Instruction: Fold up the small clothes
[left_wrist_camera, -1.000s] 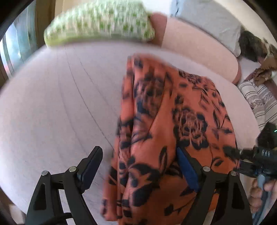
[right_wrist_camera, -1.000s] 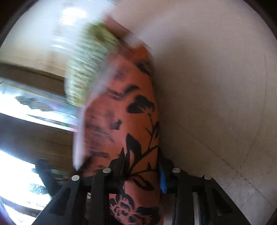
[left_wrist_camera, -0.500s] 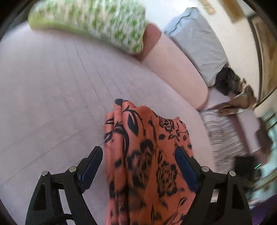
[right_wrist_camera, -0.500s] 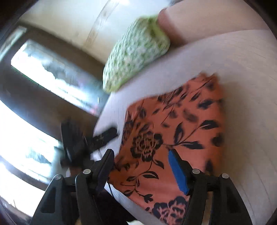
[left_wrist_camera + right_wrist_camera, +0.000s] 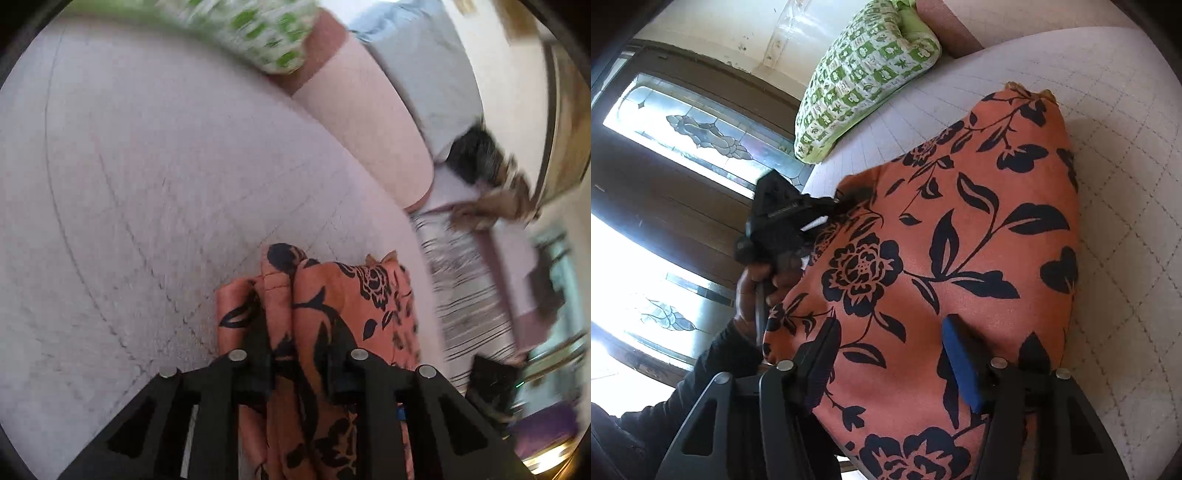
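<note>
Closed since 0.5 s ago: left tongs, then spread wide, now pinching bunched edge of orange floral garment. Right tongs spread apart, hovering over garment, fabric btwn fingers but not gripped. Garment lying folded on quilted bed, just below green patterned pillow.

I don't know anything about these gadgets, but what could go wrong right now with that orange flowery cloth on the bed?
The left gripper pinches only a bunched edge of the orange floral garment, so the cloth may slip free or drag the fold crooked. The right gripper hangs open over the cloth, pinning nothing, so the layers could shift. The garment also lies near the edge of the quilted bed and might slide off.
</note>
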`<act>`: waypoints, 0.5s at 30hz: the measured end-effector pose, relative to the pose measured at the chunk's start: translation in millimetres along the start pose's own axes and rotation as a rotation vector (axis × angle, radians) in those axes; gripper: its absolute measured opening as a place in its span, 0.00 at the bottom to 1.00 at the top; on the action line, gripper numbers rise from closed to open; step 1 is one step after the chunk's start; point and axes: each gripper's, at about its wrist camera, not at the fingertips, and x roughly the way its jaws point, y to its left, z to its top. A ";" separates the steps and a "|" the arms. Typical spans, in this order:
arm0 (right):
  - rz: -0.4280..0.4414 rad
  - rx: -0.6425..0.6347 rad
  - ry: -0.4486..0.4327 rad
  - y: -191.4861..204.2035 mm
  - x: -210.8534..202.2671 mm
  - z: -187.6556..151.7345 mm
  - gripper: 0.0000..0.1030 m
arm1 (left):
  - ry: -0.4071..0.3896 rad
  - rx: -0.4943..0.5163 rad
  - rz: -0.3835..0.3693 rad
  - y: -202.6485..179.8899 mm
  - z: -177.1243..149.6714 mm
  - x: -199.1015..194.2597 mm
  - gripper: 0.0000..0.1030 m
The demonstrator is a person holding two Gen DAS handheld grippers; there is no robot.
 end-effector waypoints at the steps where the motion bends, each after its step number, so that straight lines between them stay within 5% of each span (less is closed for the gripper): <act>1: 0.002 0.005 -0.002 -0.2 -1.1 -0.3 0.59 | -0.012 0.030 0.052 -8.0 -2.3 -6.4 0.32; 4: 0.007 0.016 -0.009 3.2 0.7 3.1 0.60 | -0.082 0.123 0.187 -37.1 -17.7 -37.6 0.54; 10: 0.019 0.065 -0.016 -0.4 -3.2 6.5 0.61 | -0.134 0.277 0.220 -91.9 -89.2 -103.0 0.60; 12: 0.032 0.069 -0.017 -3.7 -3.0 6.6 0.61 | -0.090 0.302 0.262 -93.7 -114.0 -96.0 0.60; 15: 0.062 0.088 -0.019 -9.7 -3.5 7.0 0.61 | 0.084 0.155 0.380 -49.0 -122.9 -56.4 0.57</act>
